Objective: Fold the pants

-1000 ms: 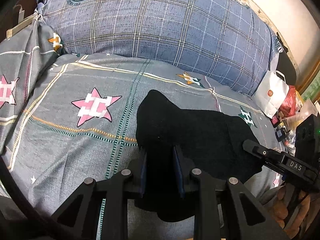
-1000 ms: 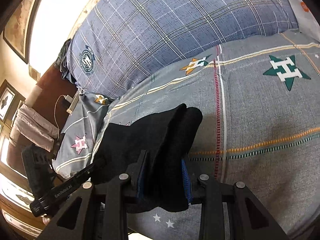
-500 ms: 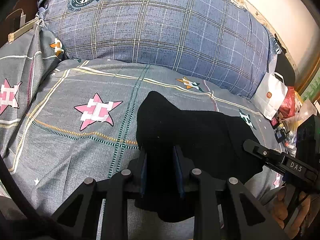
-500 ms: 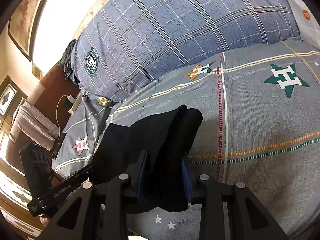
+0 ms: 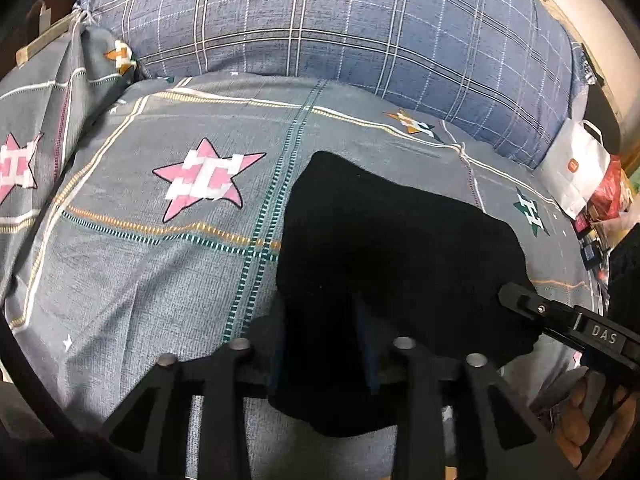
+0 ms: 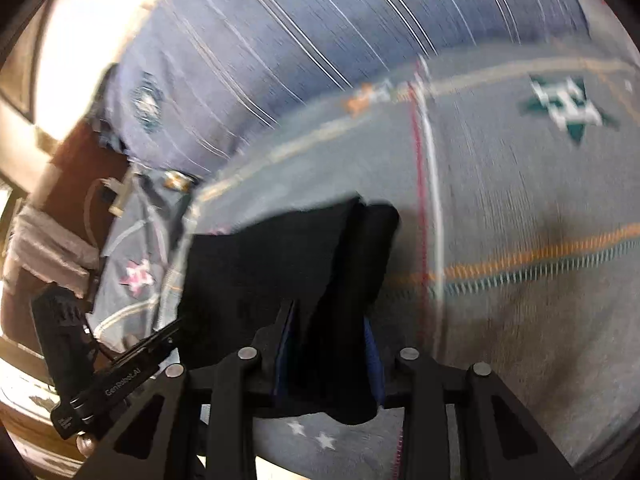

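Both grippers have sunk toward the bedspread, and the left gripper has just been opening. Black pants lie bunched on the bed, reaching from its jaws toward two o'clock. Cloth sits between both pairs of jaws; the right gripper, blurred, probably pinches its fold.

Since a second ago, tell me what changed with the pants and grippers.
The left gripper has just opened its jaws wider, with the black pants between them; the right gripper also opened a little around the cloth. The pants stay folded on the bed sheet, in the same spot.
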Tool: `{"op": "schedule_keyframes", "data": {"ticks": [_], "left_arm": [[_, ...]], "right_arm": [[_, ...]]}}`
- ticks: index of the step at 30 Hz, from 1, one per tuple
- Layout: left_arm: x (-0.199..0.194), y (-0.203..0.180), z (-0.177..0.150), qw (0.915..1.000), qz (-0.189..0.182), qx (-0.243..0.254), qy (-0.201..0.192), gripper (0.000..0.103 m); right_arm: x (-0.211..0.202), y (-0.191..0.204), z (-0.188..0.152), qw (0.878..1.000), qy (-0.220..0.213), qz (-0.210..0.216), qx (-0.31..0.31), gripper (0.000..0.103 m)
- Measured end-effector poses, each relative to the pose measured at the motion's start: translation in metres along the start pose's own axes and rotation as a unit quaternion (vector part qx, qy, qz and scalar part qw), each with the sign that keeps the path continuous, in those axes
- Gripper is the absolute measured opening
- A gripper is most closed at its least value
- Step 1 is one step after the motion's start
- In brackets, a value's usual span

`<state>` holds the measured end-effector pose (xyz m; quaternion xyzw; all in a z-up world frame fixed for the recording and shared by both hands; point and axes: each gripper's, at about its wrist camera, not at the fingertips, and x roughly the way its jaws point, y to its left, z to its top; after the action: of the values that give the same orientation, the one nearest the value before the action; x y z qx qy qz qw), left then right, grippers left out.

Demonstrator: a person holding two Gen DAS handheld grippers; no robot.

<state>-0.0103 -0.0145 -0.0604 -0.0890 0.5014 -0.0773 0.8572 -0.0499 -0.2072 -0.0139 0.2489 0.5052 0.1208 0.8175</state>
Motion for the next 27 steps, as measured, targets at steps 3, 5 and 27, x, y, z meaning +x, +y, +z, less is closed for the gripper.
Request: {"op": "schedule_keyframes", "data": {"ticks": [3, 5, 27], "left_arm": [[0.005, -0.002, 0.0, 1.0, 0.005, 0.002, 0.005, 0.073], [0.008, -0.002, -0.002, 0.9999, 0.006, -0.001, 0.009, 0.073], [-0.002, -0.007, -0.033, 0.9999, -0.005, -0.011, 0.005, 0.062]], "right_arm": [[0.001, -0.009, 0.001, 1.0, 0.004, 0.017, 0.023, 0.043], [0.005, -0.012, 0.001, 0.999, 0.012, 0.013, 0.031, 0.055], [0.003, 0.005, -0.033, 0.999, 0.013, -0.043, -0.009, 0.056]]}}
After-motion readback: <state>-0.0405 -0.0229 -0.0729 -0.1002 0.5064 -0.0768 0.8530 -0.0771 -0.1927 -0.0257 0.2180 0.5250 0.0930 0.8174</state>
